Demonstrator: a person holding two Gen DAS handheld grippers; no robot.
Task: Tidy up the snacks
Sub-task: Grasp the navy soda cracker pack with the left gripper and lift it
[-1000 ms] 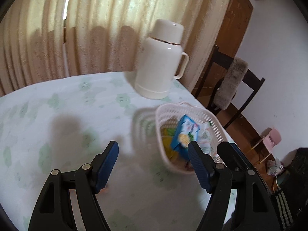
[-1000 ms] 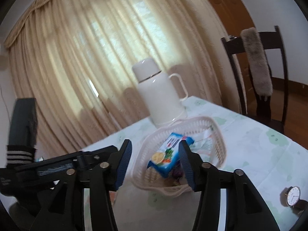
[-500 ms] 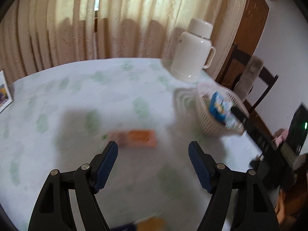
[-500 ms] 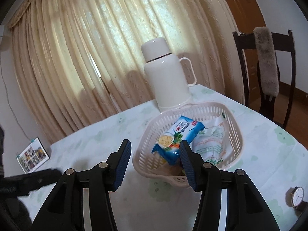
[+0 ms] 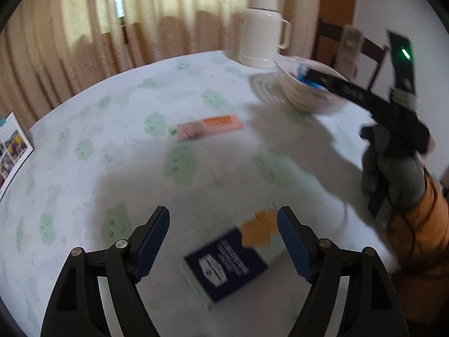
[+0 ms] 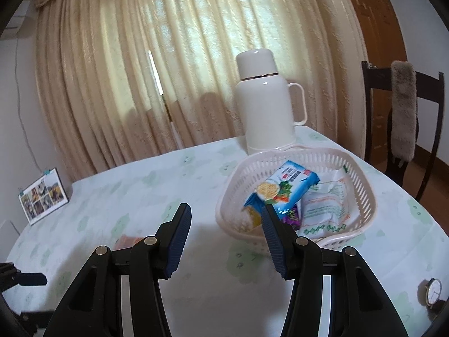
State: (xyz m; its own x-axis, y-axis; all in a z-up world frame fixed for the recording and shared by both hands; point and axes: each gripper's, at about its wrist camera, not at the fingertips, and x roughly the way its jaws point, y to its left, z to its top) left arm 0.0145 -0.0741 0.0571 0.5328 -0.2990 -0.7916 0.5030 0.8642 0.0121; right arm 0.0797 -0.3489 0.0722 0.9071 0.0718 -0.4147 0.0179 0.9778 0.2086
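A white plastic basket (image 6: 364, 193) holds a blue noodle packet (image 6: 283, 189) and a white packet (image 6: 328, 205). It shows in the left wrist view (image 5: 303, 95) too. My left gripper (image 5: 223, 243) is open and empty above a dark blue and orange packet (image 5: 227, 264) on the table. A flat pink and orange packet (image 5: 206, 126) lies mid-table; it also shows in the right wrist view (image 6: 127, 242). My right gripper (image 6: 226, 241) is open and empty, just left of and in front of the basket. In the left wrist view the right gripper's tip (image 5: 308, 77) overlaps the basket.
A white thermos jug (image 6: 266, 104) stands behind the basket. A photo stand (image 6: 43, 195) sits at the table's left edge. A wristwatch (image 6: 433, 290) lies at the front right. A dark chair (image 6: 401, 118) with a fur cover stands to the right. Curtains hang behind.
My left gripper has pulled back from the basket to the near side of the table, over the blue and orange packet. My right gripper has drawn back and to the left of the basket.
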